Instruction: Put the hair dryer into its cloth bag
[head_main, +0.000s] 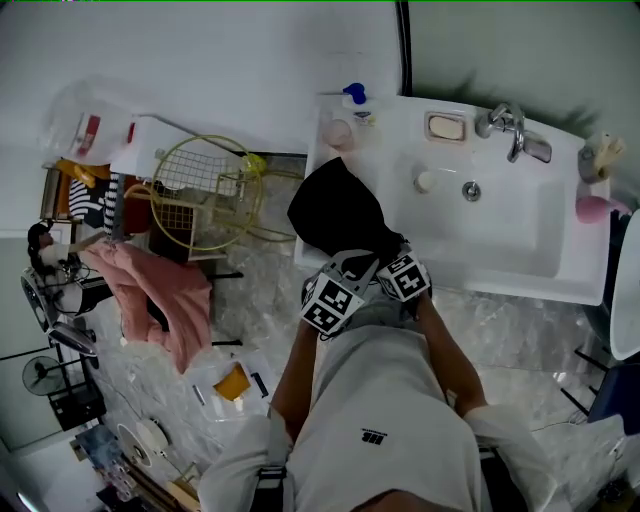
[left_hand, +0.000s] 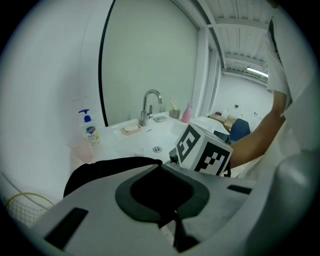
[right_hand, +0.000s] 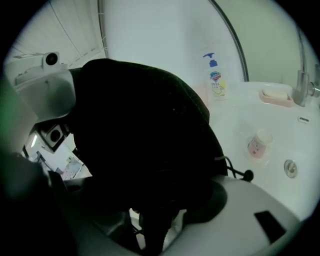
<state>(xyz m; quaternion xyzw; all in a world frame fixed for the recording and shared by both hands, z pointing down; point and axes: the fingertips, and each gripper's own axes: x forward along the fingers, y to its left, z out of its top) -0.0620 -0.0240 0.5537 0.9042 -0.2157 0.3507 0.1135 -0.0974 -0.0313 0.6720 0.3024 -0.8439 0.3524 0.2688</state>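
The black cloth bag (head_main: 340, 210) hangs bulging over the left end of the white sink counter (head_main: 500, 285), held up by both grippers. My left gripper (head_main: 342, 268) is shut on the bag's edge; in the left gripper view the black fabric (left_hand: 107, 170) runs up to its closed jaws (left_hand: 161, 172). My right gripper (head_main: 396, 256) is shut on the bulky bag (right_hand: 145, 135), which fills the space between its jaws (right_hand: 155, 215). A drawstring toggle (right_hand: 246, 175) dangles at the bag's side. No hair dryer shows in any view. The right gripper's marker cube (left_hand: 202, 152) sits close beside the left gripper.
The counter carries a faucet (head_main: 512, 128), soap dish (head_main: 446, 127), blue pump bottle (head_main: 355, 97), pink cup (head_main: 338, 133) and a small jar (right_hand: 257, 143) near the drain (head_main: 471, 190). A yellow wire basket (head_main: 205, 192) and a pink cloth (head_main: 155, 290) stand left of the sink.
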